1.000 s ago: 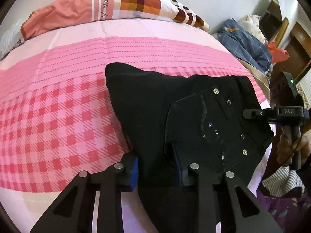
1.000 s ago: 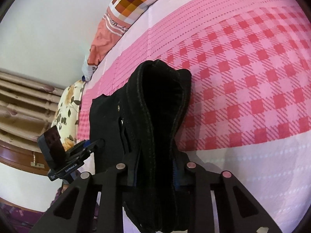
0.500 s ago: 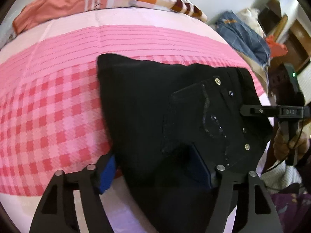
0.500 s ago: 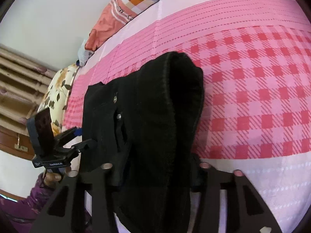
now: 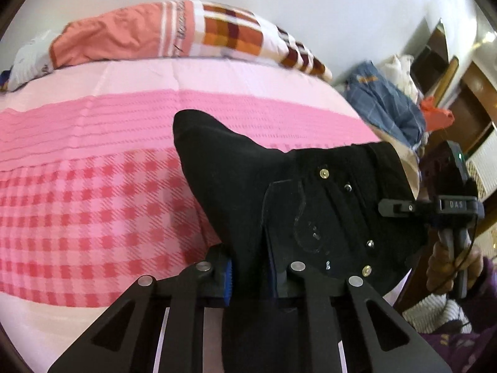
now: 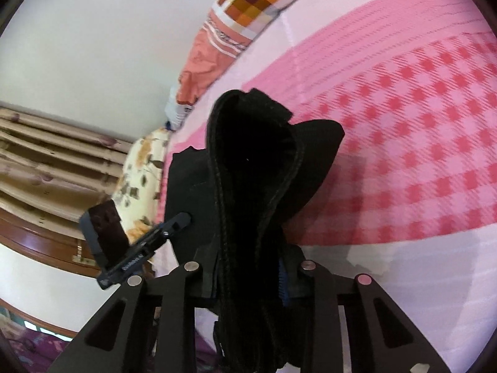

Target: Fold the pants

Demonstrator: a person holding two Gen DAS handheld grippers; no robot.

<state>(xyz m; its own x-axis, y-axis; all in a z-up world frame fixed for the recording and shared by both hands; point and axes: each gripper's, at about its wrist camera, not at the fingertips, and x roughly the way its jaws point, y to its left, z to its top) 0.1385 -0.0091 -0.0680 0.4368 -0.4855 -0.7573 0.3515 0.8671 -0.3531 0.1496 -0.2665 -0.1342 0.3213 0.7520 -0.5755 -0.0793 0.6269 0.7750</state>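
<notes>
The black pants (image 5: 279, 186), folded, hang lifted at their near edge above the pink checked bedsheet (image 5: 93, 202). My left gripper (image 5: 250, 275) is shut on the near fold beside the studded pocket. My right gripper (image 6: 248, 276) has a thick bunch of the pants (image 6: 257, 168) between its pads, and its jaws are closing on it. In the left wrist view the right gripper (image 5: 391, 208) meets the cloth at the right edge, with a hand (image 5: 450, 261) on its handle. In the right wrist view the left gripper (image 6: 181, 219) touches the pants at the left.
A patchwork orange pillow (image 5: 186, 31) lies at the head of the bed. A pile of blue and white clothes (image 5: 385, 105) sits off the bed's far right corner. A floral cushion (image 6: 139, 180) and wooden furniture (image 6: 46, 242) stand beyond the bed's edge.
The left gripper spread wide half a second ago and has shut again on the fold. Both grippers have risen, lifting the pants' near edge off the sheet.
</notes>
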